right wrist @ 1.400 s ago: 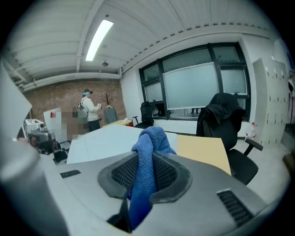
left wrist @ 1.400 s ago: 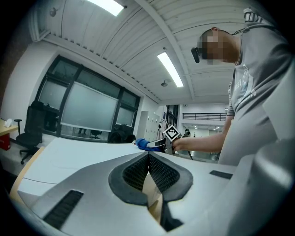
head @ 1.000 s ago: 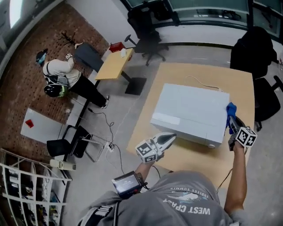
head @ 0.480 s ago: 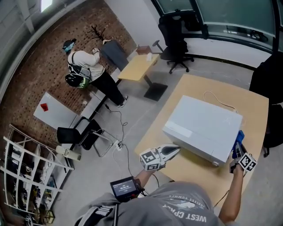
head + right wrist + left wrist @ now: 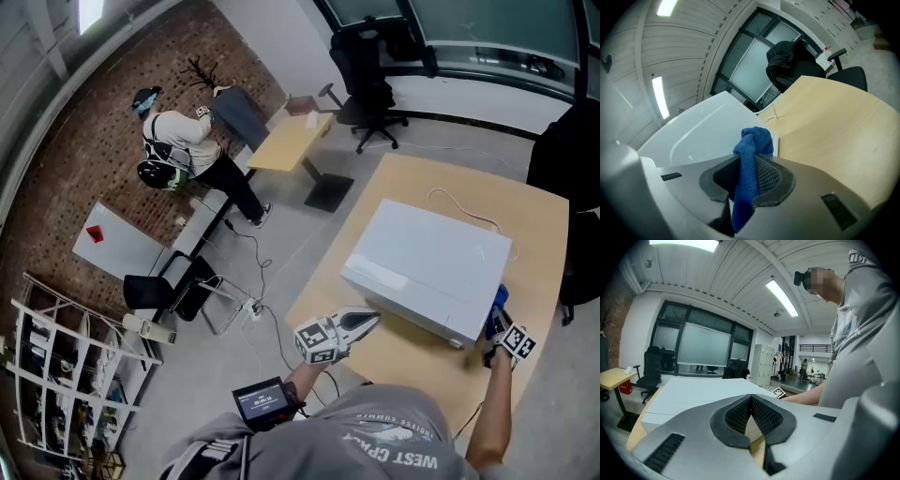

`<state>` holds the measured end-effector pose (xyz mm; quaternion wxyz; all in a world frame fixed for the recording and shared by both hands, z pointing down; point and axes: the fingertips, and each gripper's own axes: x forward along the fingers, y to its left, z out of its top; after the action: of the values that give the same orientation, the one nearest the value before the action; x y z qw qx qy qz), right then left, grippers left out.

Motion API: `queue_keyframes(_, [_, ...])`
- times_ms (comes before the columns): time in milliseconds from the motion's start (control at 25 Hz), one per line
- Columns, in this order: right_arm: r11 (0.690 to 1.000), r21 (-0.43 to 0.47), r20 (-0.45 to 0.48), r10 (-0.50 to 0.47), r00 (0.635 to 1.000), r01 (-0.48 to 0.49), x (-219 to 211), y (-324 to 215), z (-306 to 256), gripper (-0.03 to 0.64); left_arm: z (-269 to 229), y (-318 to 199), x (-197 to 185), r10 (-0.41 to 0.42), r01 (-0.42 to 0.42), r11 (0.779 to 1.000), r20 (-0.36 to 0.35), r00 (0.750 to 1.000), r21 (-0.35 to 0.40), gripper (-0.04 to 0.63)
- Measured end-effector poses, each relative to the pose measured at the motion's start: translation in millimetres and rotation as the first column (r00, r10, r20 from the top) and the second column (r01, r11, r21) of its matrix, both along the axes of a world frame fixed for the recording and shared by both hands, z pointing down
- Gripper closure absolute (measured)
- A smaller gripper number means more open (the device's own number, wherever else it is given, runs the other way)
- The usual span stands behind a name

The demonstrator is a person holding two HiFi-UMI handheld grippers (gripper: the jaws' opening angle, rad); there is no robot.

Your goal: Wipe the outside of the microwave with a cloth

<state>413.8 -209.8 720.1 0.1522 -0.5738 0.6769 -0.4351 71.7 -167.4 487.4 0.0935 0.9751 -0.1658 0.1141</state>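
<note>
The right gripper (image 5: 749,165) pinches a bunched blue terry cloth (image 5: 752,140) between its jaws. The cloth sits at the right side wall of the white box-shaped microwave (image 5: 427,258), near its front corner. The left gripper (image 5: 751,401) has its jaws pressed together and empty, and points at the microwave's front over the pale wooden table (image 5: 539,220).

a person (image 5: 180,148) bends near the brick wall (image 5: 89,159), close to a small wooden desk (image 5: 286,143); a black office chair (image 5: 367,77) stands beyond, with what looks like a wire rack (image 5: 56,375) lower left.
</note>
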Motion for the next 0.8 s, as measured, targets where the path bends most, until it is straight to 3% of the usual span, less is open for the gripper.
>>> queue_keyframes(360, [0.999, -0.033, 0.016, -0.031, 0.999, 0.031, 7, -20, 49, 0.534, 8, -6, 1, -0.021, 0.021, 1.000, -0.013, 1.000, 0.010, 0.572])
queue_keyframes(800, [0.989, -0.141, 0.057, -0.044, 0.997, 0.052, 1, -8, 64, 0.534, 21, -15, -3, -0.049, 0.046, 0.995, -0.036, 0.998, -0.084, 0.572])
